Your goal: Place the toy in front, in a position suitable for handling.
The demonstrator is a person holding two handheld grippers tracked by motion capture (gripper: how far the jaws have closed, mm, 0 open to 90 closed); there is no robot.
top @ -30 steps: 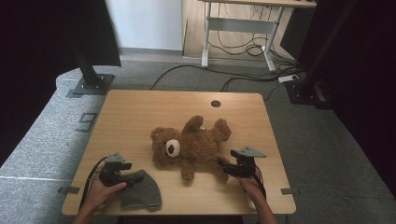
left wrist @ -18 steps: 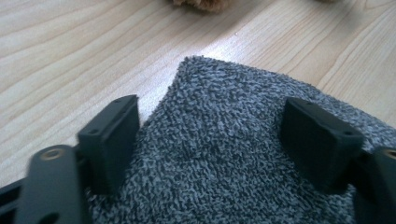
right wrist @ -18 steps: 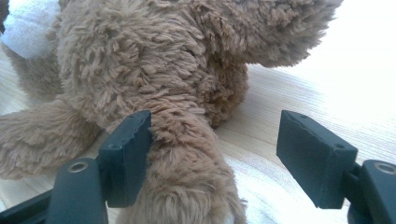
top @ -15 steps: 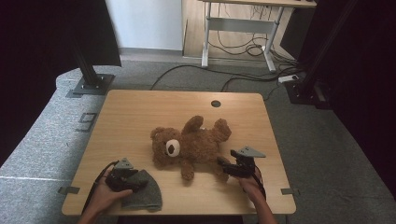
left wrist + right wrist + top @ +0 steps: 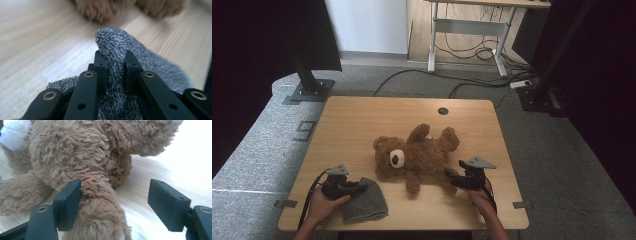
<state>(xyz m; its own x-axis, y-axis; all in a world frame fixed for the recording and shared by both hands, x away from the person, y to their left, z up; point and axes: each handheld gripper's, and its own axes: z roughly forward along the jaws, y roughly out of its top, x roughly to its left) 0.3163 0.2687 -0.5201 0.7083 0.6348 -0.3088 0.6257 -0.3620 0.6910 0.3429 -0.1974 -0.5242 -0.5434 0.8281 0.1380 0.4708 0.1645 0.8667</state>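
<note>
A brown teddy bear (image 5: 417, 155) lies on its back in the middle of the wooden table (image 5: 362, 120). A grey knitted cloth (image 5: 364, 202) lies at the front left. My left gripper (image 5: 359, 187) has just been closing and now pinches a raised fold of the grey cloth (image 5: 112, 45) between its pads (image 5: 101, 62). My right gripper (image 5: 449, 177) stands open at the bear's lower end. One furry leg (image 5: 97, 202) lies between its jaws and brushes the left pad (image 5: 70, 200), while the right pad stays well clear of it.
A round cable hole (image 5: 442, 111) sits near the table's far edge. Beyond the table are a grey carpet, black stand bases (image 5: 309, 90) and a desk frame with loose cables (image 5: 472, 50).
The left gripper's jaws have closed on a fold of the grey cloth, which now bunches up between them. The right gripper and the bear have stayed put.
</note>
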